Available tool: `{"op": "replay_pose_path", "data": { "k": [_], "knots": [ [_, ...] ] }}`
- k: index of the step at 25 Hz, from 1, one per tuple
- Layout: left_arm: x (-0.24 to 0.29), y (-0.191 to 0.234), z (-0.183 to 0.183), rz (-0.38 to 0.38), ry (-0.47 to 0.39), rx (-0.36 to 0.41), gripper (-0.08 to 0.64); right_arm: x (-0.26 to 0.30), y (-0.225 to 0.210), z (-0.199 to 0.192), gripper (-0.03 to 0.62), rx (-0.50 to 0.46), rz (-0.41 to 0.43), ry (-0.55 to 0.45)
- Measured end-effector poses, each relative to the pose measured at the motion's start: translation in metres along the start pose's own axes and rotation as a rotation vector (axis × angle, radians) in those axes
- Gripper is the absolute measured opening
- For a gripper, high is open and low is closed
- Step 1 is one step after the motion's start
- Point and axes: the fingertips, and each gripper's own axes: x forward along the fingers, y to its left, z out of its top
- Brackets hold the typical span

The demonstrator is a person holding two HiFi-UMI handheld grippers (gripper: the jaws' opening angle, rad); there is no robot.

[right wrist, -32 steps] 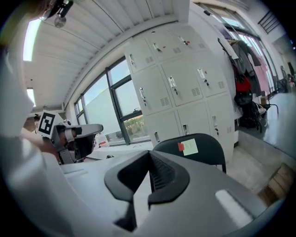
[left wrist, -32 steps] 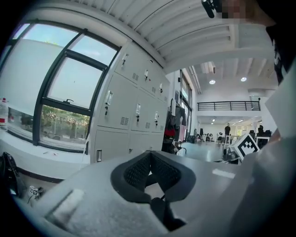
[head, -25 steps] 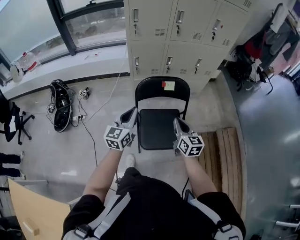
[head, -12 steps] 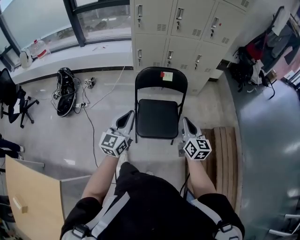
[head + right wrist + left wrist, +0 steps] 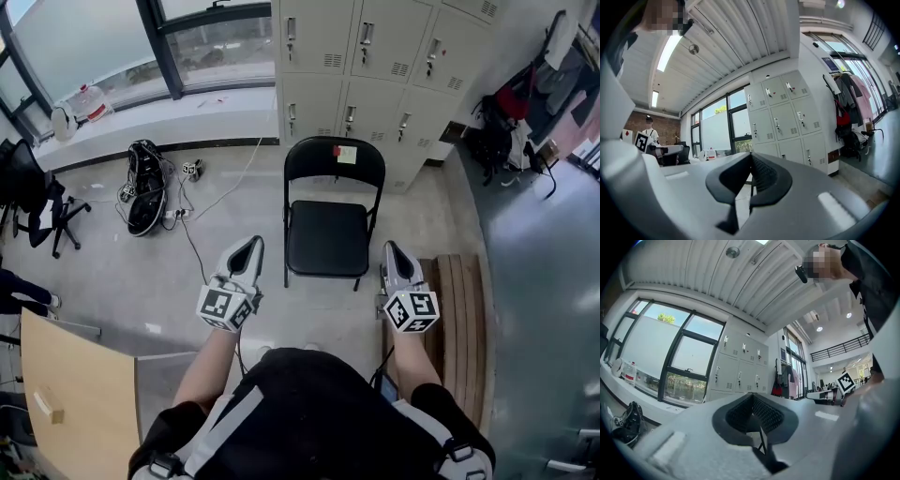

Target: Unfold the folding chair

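A black folding chair (image 5: 328, 234) stands unfolded on the floor in front of the lockers, seat flat, with a red and yellow sticker on its backrest. My left gripper (image 5: 249, 246) hangs in the air to the chair's front left, clear of it, shut with nothing between its jaws. My right gripper (image 5: 392, 249) hangs to the chair's front right, also apart from it and shut on nothing. In the left gripper view the jaws of the left gripper (image 5: 752, 399) meet. The right gripper view shows the right gripper (image 5: 751, 159) with its jaws pressed together too.
Grey lockers (image 5: 375, 66) stand behind the chair. A wooden pallet (image 5: 464, 319) lies on the floor to the right. A black bag with cables (image 5: 145, 192) lies at the left, an office chair (image 5: 37, 206) farther left, a wooden board (image 5: 75, 394) at the near left.
Both grippers have drawn back from the chair's seat edges toward me and a little outward. The chair stays unfolded and now stands farther away in the head view.
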Motion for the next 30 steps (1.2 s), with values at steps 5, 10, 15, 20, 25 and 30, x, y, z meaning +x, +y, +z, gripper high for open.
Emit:
{"op": "replay_pose_path", "data": {
  "k": [5, 10, 15, 20, 25, 30],
  "knots": [
    [-0.028, 0.019, 0.012, 0.032, -0.024, 0.000, 0.000, 0.008, 0.032, 0.005, 0.003, -0.025, 0.014, -0.029],
    [-0.051, 0.031, 0.018, 0.033, -0.029, 0.000, 0.000, 0.011, 0.064, 0.006, 0.003, -0.035, 0.026, -0.039],
    [-0.067, 0.036, 0.018, 0.008, -0.033, 0.008, 0.000, 0.009, 0.079, 0.005, 0.003, -0.042, 0.015, -0.040],
    [-0.071, 0.047, 0.017, 0.020, -0.042, -0.032, 0.000, 0.004, 0.083, 0.006, 0.003, -0.056, 0.005, -0.036],
    [-0.069, 0.050, 0.027, 0.006, -0.062, -0.032, 0.000, 0.001, 0.086, 0.003, 0.003, -0.054, -0.004, -0.030],
    [-0.071, 0.052, 0.030, 0.005, -0.055, -0.029, 0.000, 0.007, 0.092, 0.004, 0.003, -0.053, 0.009, -0.023]
  ]
}}
